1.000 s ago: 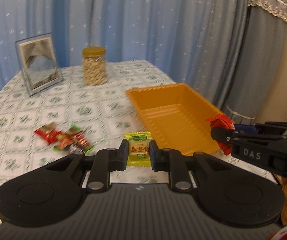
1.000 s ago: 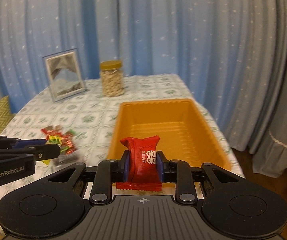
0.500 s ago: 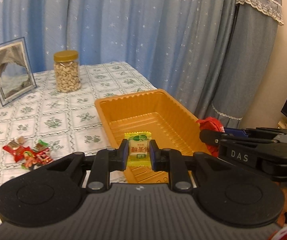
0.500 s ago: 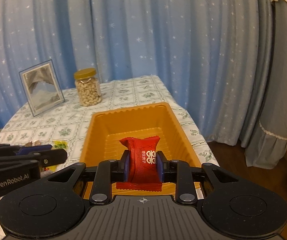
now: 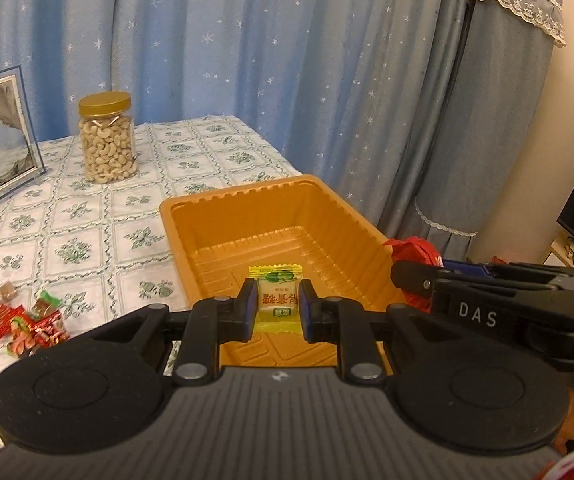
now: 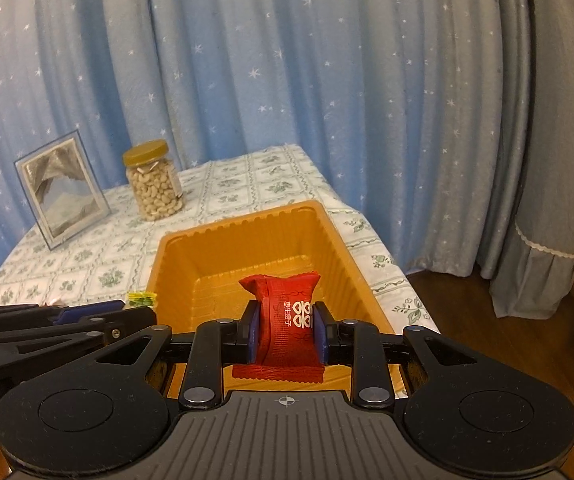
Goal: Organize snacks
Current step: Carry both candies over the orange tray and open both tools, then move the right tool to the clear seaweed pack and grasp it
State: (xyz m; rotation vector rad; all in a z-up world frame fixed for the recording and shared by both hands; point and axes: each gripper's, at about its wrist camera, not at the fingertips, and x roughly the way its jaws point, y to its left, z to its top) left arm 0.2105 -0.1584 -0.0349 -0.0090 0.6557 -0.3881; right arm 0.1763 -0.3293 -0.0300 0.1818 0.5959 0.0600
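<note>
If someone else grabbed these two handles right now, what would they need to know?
Left gripper: shut on the yellow candy, held over the orange tray.
Right gripper: shut on the red snack packet, also over the tray.
Done: both picked up; nothing lies in the tray.
Left: drop both in, then fetch the loose wrapped candies on the tablecloth.

I hold the left gripper (image 5: 275, 309) with fingers closed on a yellow wrapped candy (image 5: 277, 300); the right gripper (image 6: 286, 332) clamps a red foil snack packet (image 6: 287, 320), both level, side by side.
</note>
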